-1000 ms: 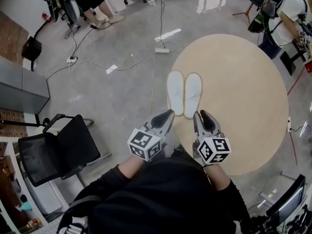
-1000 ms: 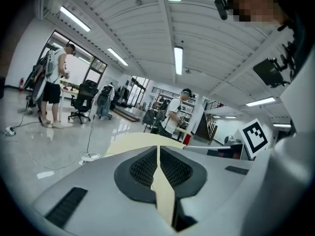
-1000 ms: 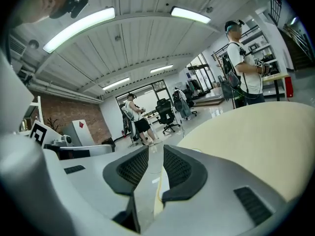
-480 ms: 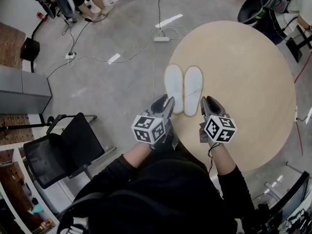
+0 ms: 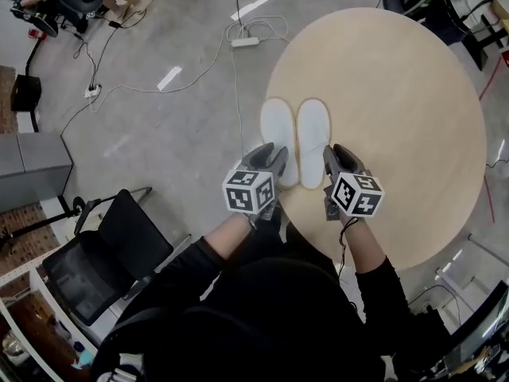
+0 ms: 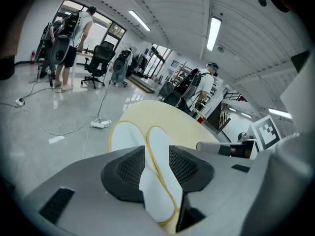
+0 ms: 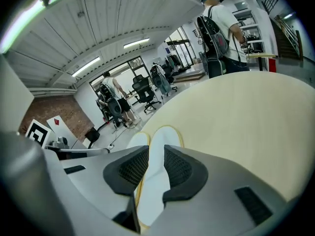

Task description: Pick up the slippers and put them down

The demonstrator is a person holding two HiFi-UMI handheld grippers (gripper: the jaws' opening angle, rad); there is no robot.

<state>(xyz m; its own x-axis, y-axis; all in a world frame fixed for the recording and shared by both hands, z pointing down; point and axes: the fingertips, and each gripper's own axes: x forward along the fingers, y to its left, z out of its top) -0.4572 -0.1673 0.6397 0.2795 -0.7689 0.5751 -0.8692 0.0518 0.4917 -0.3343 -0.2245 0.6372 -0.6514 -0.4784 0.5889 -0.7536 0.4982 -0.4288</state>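
Observation:
Two white slippers lie side by side, soles up, on a round beige table (image 5: 398, 94) near its left edge: the left slipper (image 5: 277, 127) and the right slipper (image 5: 313, 130). My left gripper (image 5: 269, 157) is at the left slipper's heel. Its jaws have just been opening, and the heel of the left slipper (image 6: 156, 191) shows between them without being pressed. My right gripper (image 5: 334, 161) is at the right slipper's heel. In its own view the right slipper (image 7: 158, 154) shows in the gap of the right gripper (image 7: 156, 170), whose jaws stand apart.
A black office chair (image 5: 103, 261) stands on the floor at the lower left. Cables and a power strip (image 5: 245, 42) lie on the grey floor beyond the table. People with backpacks (image 7: 219, 28) stand at the far side of the room.
Both grippers have come down and forward from short of the slippers to their heel ends. The slippers have not moved on the table.

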